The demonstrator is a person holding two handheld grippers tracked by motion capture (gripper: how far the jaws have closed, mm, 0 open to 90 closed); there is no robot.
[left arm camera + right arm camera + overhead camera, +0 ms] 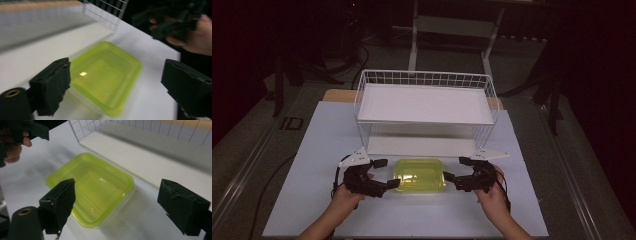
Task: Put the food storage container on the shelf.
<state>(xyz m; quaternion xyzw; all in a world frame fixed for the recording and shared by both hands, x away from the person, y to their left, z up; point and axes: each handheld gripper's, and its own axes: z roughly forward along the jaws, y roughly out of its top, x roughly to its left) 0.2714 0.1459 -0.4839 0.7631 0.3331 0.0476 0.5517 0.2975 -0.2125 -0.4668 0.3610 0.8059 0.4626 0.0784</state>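
A person's two hands hold a black two-jaw gripper each at a white table, one on either side of a yellow-green plastic container (420, 174).

At the left of the high view, the left gripper (384, 173) lies low over the table and points rightward at the container's left end. Its jaws stand wide apart with nothing pressed between them; the nearer jaw tip sits just beside, perhaps touching, the container's left edge. In the left gripper view, which is blurred by motion, the container (105, 76) lies ahead, between the two spread jaws, closer to the left one.

The container sits in the middle, near the front of the table, translucent, rectangular with rounded corners and covered with a matching lid. It rests flat, just in front of a white wire shelf rack (426, 102).

At the right, the right gripper (454, 170) points leftward at the container's right end, jaws likewise wide apart and gripping nothing. In the right gripper view the container (92, 188) lies between and ahead of the jaws, again nearer the left jaw, with the rack's lower shelf behind it.

The table top (312, 150) is a pale, matt white board. The rack has two white shelves and wire mesh sides. Beyond it the room is dark, with a grey floor (252, 135) and the legs of white and dark stands.
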